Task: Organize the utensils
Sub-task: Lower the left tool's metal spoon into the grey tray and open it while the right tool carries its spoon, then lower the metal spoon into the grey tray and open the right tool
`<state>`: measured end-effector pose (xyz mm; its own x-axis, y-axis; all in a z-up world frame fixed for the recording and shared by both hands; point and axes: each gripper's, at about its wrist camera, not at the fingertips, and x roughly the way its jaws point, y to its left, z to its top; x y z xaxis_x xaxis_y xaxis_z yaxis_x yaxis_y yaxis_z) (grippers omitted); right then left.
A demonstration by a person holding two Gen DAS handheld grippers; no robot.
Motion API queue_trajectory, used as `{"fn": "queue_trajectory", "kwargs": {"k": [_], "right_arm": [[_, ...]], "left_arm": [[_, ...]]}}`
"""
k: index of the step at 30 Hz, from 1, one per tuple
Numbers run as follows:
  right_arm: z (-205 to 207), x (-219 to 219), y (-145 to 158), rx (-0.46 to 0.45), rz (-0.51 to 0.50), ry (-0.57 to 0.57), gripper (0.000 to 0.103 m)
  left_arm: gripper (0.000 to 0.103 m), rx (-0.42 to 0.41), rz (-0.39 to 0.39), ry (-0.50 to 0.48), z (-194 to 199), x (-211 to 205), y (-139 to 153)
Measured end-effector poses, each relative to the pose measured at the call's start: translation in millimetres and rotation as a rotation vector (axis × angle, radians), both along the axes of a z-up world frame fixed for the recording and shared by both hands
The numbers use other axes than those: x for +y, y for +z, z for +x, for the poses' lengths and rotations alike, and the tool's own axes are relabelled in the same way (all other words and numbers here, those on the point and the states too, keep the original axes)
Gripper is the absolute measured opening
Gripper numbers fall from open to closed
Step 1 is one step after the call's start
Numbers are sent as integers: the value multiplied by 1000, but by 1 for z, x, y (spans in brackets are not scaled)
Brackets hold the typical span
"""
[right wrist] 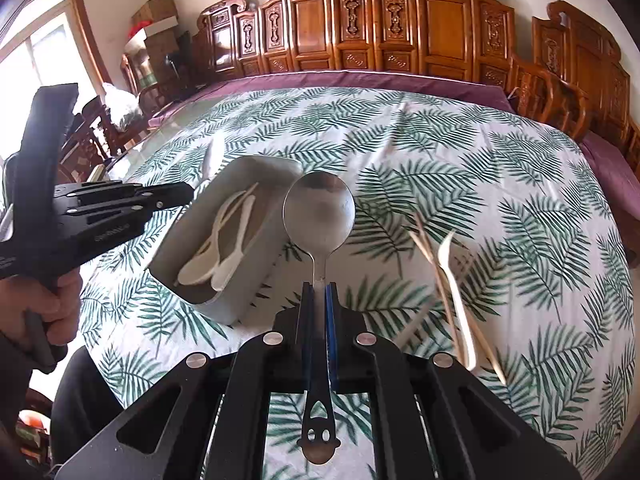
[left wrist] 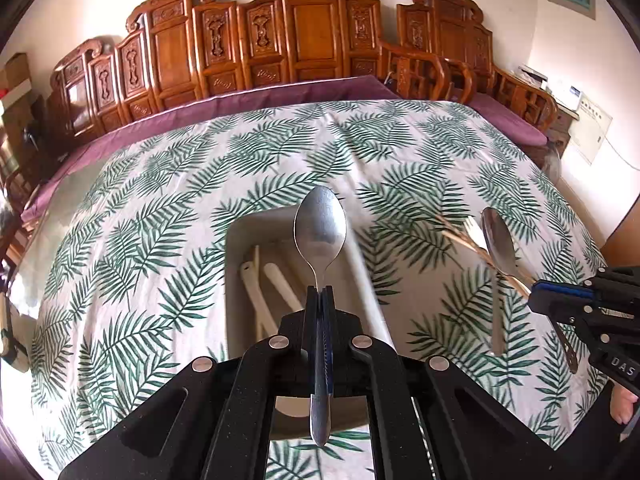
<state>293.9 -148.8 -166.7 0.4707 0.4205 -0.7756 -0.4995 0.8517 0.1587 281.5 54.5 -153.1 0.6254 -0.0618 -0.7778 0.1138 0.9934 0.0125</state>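
Left tool (left wrist: pixel 319 292) clamps oval spoon (left wrist: pixel 320 232) over tray (left wrist: pixel 240 248). Right tool (right wrist: pixel 319 286) clamps round spoon (right wrist: pixel 319 212) beside tray; white cutlery (right wrist: pixel 224 248) inside.

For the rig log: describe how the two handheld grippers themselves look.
Both are matte black with slotted linkage bars and round silver pivot pins. The left gripper and right gripper have blue finger pads. White lettering marks the bodies. A bare hand holds the left one's pistol-style handle.
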Motion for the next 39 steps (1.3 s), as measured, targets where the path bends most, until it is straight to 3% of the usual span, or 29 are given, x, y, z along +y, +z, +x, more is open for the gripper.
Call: {"fn": "queue_trajectory", "kwargs": {"k": [12, 23, 30, 32, 39], "right_arm": [[10, 50, -2, 12, -33, 44, 8], [22, 97, -5, 18, -37, 74, 8], [35, 123, -11, 38, -12, 62, 8], [40, 129, -13, 47, -4, 55, 8], [53, 141, -18, 74, 24, 31, 8]], "left_arm": [[2, 20, -41, 33, 9, 35, -21], [11, -52, -18, 54, -14, 63, -1], [31, -92, -9, 80, -26, 83, 8], [41, -98, -8, 89, -28, 88, 9], [42, -104, -25, 122, -29, 103, 13]]}}
